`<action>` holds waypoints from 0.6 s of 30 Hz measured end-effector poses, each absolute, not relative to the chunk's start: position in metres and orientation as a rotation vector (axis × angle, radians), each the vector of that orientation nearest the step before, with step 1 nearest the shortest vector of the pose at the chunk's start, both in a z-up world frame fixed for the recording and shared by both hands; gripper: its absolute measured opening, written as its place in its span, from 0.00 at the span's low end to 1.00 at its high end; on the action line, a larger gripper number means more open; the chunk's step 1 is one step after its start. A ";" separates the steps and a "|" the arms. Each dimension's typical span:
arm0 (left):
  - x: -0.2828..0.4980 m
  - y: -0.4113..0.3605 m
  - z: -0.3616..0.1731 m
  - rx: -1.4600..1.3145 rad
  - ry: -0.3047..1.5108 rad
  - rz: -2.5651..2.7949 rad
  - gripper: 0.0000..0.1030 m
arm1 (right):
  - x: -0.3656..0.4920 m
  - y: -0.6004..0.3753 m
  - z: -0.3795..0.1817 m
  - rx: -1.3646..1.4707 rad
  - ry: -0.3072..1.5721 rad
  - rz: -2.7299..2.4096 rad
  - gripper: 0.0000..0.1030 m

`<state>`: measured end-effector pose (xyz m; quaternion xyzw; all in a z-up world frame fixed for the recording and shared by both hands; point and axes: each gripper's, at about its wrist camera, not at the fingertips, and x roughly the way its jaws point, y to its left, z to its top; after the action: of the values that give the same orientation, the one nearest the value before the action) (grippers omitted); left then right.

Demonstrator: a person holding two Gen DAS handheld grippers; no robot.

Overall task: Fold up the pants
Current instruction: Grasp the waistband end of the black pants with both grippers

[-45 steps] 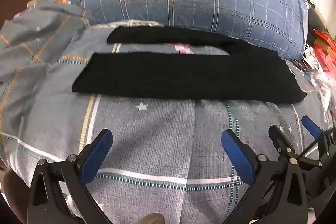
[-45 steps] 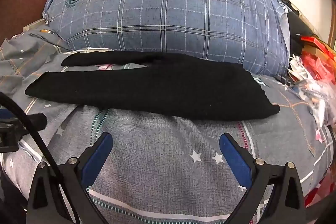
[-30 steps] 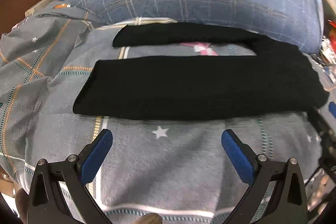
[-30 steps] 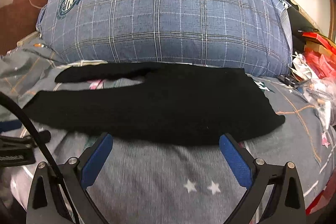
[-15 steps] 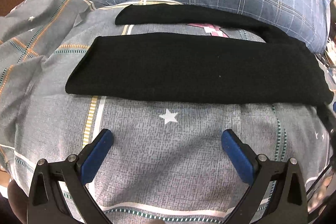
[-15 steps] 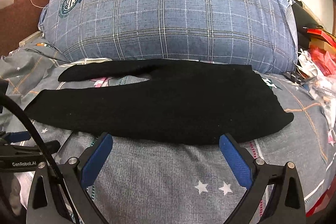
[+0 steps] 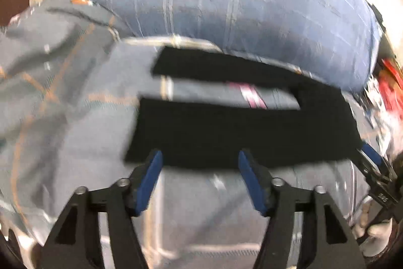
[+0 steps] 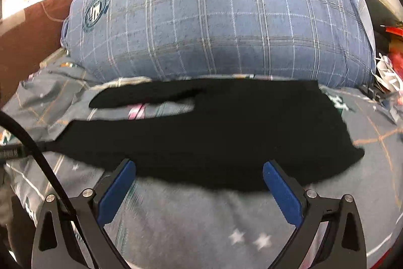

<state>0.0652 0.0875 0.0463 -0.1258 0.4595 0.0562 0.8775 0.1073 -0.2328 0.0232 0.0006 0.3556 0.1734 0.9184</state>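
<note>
Black pants point(image 7: 239, 130) lie flat on the grey star-print bedspread point(image 7: 75, 117), legs pointing left, waist to the right. They also show in the right wrist view point(image 8: 226, 132). My left gripper point(image 7: 200, 159) is open but narrower than before, its blue pads at the near edge of the near leg, close to the cuff. My right gripper point(image 8: 199, 168) is wide open, its blue pads at the near edge of the pants' hip part. Neither holds cloth. The right gripper also shows at the right edge of the left wrist view point(image 7: 372, 160).
A big blue plaid pillow point(image 8: 221, 17) lies right behind the pants. Red and white clutter point(image 8: 388, 62) sits at the right of the bed. A brown headboard point(image 8: 27, 34) stands at the left. A black cable point(image 8: 37, 158) crosses the right wrist view.
Both grippers have moved forward to the pants' near edge. The left gripper's jaws have closed partway. The pants have not moved.
</note>
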 end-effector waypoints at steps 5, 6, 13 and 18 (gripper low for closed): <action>0.141 0.130 0.055 -0.225 0.989 0.115 0.67 | 0.166 -0.264 0.046 0.026 0.760 0.401 1.00; 0.156 0.137 0.051 -0.234 1.007 0.097 0.67 | 0.178 -0.269 0.048 0.029 0.770 0.408 1.00; 0.248 0.169 -0.003 -0.306 1.133 0.047 0.66 | 0.300 -0.306 0.034 0.067 0.938 0.492 0.98; 0.284 0.174 -0.031 -0.322 1.158 0.038 0.65 | 0.363 -0.327 0.021 0.085 1.001 0.479 0.97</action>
<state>0.2840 0.1738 -0.0312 -0.1514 0.5447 0.0180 0.8247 0.3625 -0.3265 0.0208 0.0405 0.4750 0.2271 0.8492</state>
